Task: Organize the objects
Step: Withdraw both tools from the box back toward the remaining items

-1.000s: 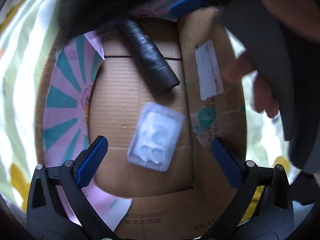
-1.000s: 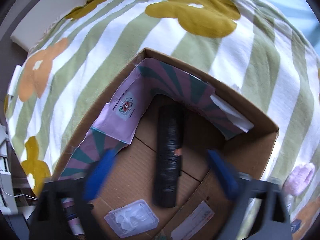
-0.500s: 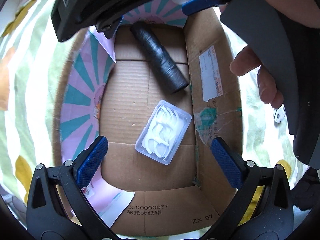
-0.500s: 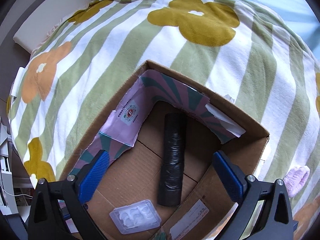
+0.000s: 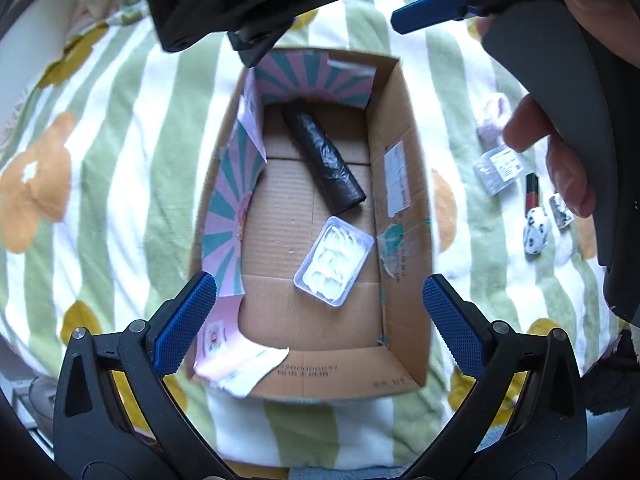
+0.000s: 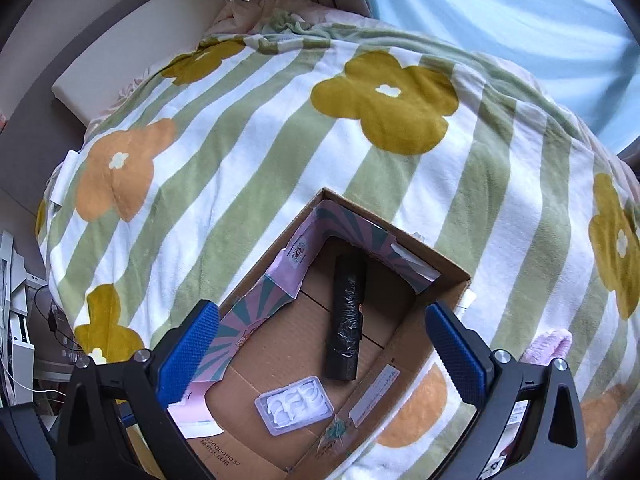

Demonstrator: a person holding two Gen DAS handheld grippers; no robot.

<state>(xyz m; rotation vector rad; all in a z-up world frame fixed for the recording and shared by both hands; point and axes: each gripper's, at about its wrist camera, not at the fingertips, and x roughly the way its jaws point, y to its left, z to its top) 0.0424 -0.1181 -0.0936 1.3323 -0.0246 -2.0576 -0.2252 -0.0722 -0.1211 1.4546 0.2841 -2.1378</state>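
Left wrist view: cardboard box (image 5: pixel 400 184) holding one black roll (image 5: pixel 324 160), one clear plastic case (image 5: pixel 334 266); left gripper (image 5: pixel 320 312), right gripper (image 6: pixel 322 352) both spread wide, empty.

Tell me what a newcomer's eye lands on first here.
The open cardboard box on the flower-striped blanket stands out first. Inside it lie a black roll towards the far end and a clear plastic case nearer. Small items sit scattered on the blanket to its right.
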